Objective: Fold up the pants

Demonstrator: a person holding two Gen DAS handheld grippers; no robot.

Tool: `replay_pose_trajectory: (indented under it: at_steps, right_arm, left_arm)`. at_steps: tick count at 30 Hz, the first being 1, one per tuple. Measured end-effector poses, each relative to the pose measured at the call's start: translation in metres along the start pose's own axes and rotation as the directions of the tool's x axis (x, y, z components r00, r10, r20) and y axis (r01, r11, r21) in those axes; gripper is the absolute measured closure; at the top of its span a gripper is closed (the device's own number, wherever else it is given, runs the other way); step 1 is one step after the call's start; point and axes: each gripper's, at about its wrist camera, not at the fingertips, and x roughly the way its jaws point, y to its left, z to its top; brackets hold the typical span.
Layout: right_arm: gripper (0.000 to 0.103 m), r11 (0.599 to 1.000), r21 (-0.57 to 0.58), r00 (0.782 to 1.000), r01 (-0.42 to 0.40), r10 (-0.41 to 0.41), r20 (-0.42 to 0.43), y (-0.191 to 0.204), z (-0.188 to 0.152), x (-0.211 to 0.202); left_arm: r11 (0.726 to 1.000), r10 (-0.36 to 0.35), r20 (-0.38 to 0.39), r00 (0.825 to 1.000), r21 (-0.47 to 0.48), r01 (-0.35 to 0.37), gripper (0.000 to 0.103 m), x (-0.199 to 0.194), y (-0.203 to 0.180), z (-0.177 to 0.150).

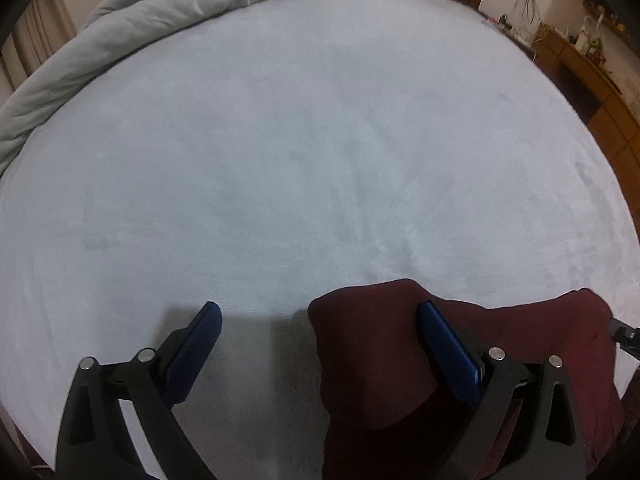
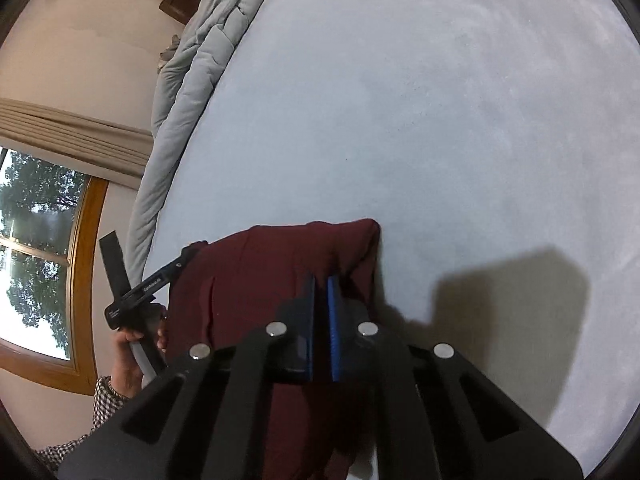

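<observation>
**Q:** While both cameras face the same bed (image 1: 320,140), what does each show that the other lacks?

**A:** Left wrist view: the left gripper (image 1: 320,312) with its jaws spread wide, one blue pad over bare sheet, the other over the dark red pants (image 1: 380,360); nothing is pinched between them. A wooden desk (image 1: 592,80) carrying small items stands along the far wall at upper right. Right wrist view: the right gripper (image 2: 320,280) with its jaws closed, the blue pads nearly meeting over the pants (image 2: 260,280); a thin fold of cloth seems caught between them, though the contact itself is hard to see. This view also shows a window (image 2: 36,264) with trees outside, a curtain (image 2: 72,132) above it, and the person's left hand (image 2: 128,356) in a checked sleeve (image 2: 104,396) holding the other tool.

**Q:** Where do the pants lie?

**A:** At the near edge of the bed, bunched, with a grey quilt (image 1: 140,20) heaped along the far side.

**Q:** Is any writing legible?

**A:** White lettering runs along the left tool's black arm in the right wrist view; it is too small to read.

**Q:** What is cut off?

**A:** The lower part of the pants leaves both views, hidden behind the gripper frames.
</observation>
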Motion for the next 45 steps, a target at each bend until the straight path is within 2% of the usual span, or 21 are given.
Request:
replay_pose_trajectory:
  at_steps: [4,6,8,12,14,17,22,26,28,30,32,34,35,36,38,43,45]
  right_arm:
    - [0.089,0.998,-0.050,0.999,-0.026,0.028,0.026,0.017,-0.003,-0.020]
    - [0.077,0.997,-0.075,0.999,-0.032,0.035,0.038,0.028,-0.012,-0.034]
    - [0.075,0.994,-0.105,0.999,-0.030,0.034,0.040,0.037,-0.028,-0.046]
    - [0.075,0.994,-0.097,0.999,-0.045,0.043,-0.031,0.036,-0.070,-0.054]
    - [0.075,0.997,-0.067,0.998,-0.040,0.037,-0.054,0.028,-0.090,-0.054]
    - [0.075,0.995,-0.050,0.994,-0.091,0.088,-0.063,0.026,-0.104,-0.052]
    - [0.072,0.993,-0.107,0.997,-0.055,0.049,-0.060,0.046,-0.100,-0.039]
    - [0.078,0.987,-0.152,0.998,-0.045,0.039,-0.039,0.057,-0.093,-0.036]
    - [0.075,0.988,-0.152,0.998,-0.038,0.030,-0.058,0.059,-0.090,-0.029]
    - [0.063,0.985,-0.165,0.996,-0.042,0.028,-0.088,0.062,-0.089,-0.021]
    - [0.060,0.988,-0.149,0.994,-0.043,0.028,-0.106,0.059,-0.088,-0.018]
    - [0.060,0.986,-0.159,0.994,-0.039,0.022,-0.109,0.059,-0.088,-0.017]
    - [0.064,0.986,-0.158,0.994,-0.042,0.025,-0.107,0.058,-0.090,-0.018]
    - [0.080,0.986,-0.164,0.994,-0.039,0.022,-0.105,0.057,-0.091,-0.020]
    - [0.089,0.979,-0.199,0.994,-0.041,0.021,-0.103,0.061,-0.093,-0.023]
    - [0.093,0.968,-0.211,0.990,-0.137,0.124,-0.072,0.068,-0.095,-0.060]
    - [0.093,0.974,-0.203,0.993,-0.102,0.087,-0.085,0.060,-0.098,-0.062]
  left_arm:
    - [1.000,0.017,0.023,1.000,0.009,-0.017,0.004,-0.015,-0.001,-0.001]
    - [0.999,0.026,0.065,0.998,0.019,-0.027,0.004,-0.036,-0.001,-0.009]
    - [1.000,0.017,0.101,0.995,0.019,-0.019,0.004,-0.057,0.000,-0.024]
    - [1.000,-0.022,0.128,0.992,0.023,0.019,0.004,-0.088,-0.004,-0.066]
    - [0.999,-0.046,0.112,0.993,0.014,0.044,0.004,-0.093,-0.006,-0.087]
    - [0.997,-0.078,0.077,0.994,-0.002,0.079,0.004,-0.095,-0.010,-0.105]
    - [0.990,-0.140,0.013,0.990,-0.014,0.140,0.004,-0.089,-0.015,-0.116]
    - [0.988,-0.151,-0.023,0.988,-0.013,0.151,0.004,-0.080,-0.012,-0.114]
    - [0.985,-0.172,-0.037,0.984,-0.031,0.171,0.004,-0.075,-0.010,-0.114]
    - [0.980,-0.191,-0.051,0.980,-0.056,0.189,0.004,-0.070,-0.004,-0.112]
    - [0.975,-0.213,-0.061,0.975,-0.076,0.208,0.004,-0.068,-0.001,-0.116]
    - [0.970,-0.230,-0.071,0.971,-0.094,0.223,0.004,-0.066,0.002,-0.118]
    - [0.969,-0.233,-0.073,0.970,-0.098,0.226,0.004,-0.065,0.003,-0.121]
    - [0.969,-0.234,-0.076,0.969,-0.100,0.226,0.004,-0.064,0.004,-0.120]
    - [0.969,-0.235,-0.082,0.969,-0.104,0.226,0.004,-0.062,0.005,-0.122]
    - [0.966,-0.250,-0.076,0.965,-0.096,0.242,0.004,-0.071,0.009,-0.121]
    - [0.964,-0.253,-0.066,0.965,-0.095,0.247,0.004,-0.074,0.009,-0.121]
